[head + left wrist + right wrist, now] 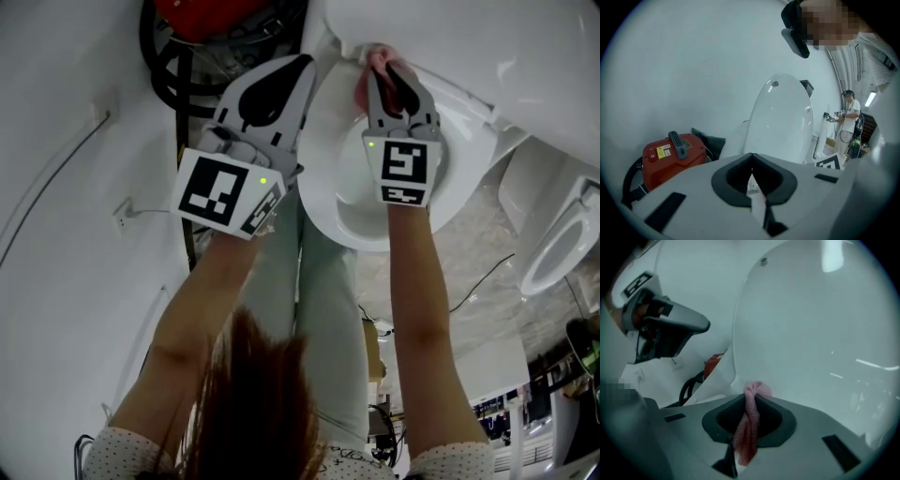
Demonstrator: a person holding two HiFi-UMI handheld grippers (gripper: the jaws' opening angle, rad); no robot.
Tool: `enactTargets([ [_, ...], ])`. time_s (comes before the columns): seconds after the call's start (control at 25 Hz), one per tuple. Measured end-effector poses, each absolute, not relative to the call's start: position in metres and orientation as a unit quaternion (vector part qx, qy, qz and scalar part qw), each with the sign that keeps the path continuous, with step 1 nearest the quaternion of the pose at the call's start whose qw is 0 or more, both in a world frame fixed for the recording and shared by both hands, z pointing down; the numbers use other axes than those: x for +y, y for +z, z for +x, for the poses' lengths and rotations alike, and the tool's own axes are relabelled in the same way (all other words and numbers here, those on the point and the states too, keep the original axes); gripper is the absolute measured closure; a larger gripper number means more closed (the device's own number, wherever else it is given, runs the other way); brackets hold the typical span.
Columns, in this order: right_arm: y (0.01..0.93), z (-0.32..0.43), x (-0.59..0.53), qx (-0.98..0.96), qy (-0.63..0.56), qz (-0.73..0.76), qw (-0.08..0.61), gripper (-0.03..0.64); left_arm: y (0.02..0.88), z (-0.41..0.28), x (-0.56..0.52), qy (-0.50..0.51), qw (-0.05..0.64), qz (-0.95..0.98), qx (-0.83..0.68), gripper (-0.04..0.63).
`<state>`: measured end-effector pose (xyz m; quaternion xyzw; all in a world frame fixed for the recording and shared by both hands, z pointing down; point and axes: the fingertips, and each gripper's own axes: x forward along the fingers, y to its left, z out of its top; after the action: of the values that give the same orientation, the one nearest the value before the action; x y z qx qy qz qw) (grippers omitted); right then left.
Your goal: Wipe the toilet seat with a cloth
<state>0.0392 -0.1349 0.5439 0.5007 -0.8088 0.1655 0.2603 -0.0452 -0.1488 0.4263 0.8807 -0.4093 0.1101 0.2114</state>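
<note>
The pink cloth [749,427], a soft knitted strip twisted like a rope, is pinched tightly between the jaws of the right gripper [751,398]. Its rounded end sticks out at the back of the smooth white toilet seat [321,192], under the glossy oval lid [811,333]. The left gripper [751,158] has its jaws pressed together with nothing between them, beside the seat. A red plastic machine [670,157] stands near the wall.

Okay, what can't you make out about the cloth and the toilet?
Whether the cloth touches the toilet seat: in the head view the right claw covers the contact; the right gripper view shows only the lid beyond.
Much of the seat: head view, under the right claw and arm.
Red machine label: left gripper view, too small.
</note>
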Motion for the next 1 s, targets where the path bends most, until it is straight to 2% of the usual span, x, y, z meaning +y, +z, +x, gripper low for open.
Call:
enactTargets([
  [1.0,0.546,0.04,-0.135,-0.811,0.117,0.489,0.299,0.554,0.411,-0.032,-0.145,0.128,0.196,0.89,-0.392,0.595],
])
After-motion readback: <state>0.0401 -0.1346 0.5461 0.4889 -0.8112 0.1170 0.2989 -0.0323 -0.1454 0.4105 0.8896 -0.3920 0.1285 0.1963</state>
